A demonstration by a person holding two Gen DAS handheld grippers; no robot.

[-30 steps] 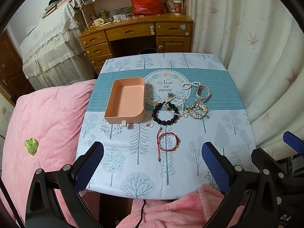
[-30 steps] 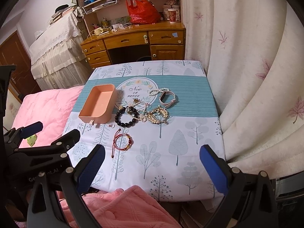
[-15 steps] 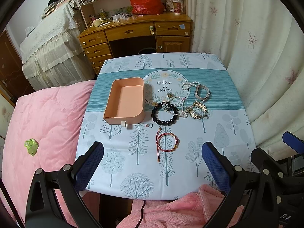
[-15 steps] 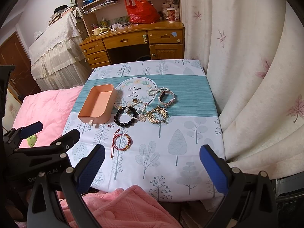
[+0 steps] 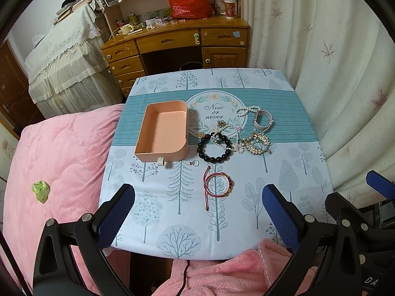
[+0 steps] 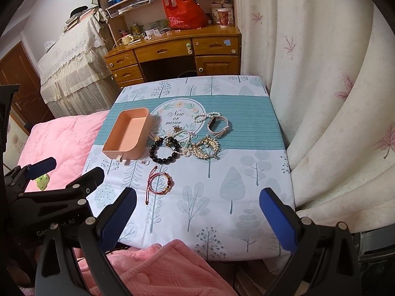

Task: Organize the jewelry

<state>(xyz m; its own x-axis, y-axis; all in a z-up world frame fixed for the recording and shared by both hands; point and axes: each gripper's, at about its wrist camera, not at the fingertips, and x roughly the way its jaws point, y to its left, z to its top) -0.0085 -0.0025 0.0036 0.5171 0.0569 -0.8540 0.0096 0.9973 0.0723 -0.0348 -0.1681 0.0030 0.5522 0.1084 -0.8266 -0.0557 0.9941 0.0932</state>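
Hand-held grippers: left and right both wide open, holding nothing.
Tray: ahead, empty.
Jewelry: all out on worktop; nothing sorted yet.

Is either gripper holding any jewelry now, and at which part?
Nothing is held. The left gripper and right gripper are both open above the table's near edge.

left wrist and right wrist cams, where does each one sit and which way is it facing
Left wrist: on the left gripper, above the table's near edge, facing the pink tray and jewelry; its own open blue fingers and the right gripper's side show.
Right wrist: on the right gripper, further right, facing likewise; its open fingers and the left gripper at left show.
Shared: tray, black bead bracelet, red cord bracelet, wooden desk.
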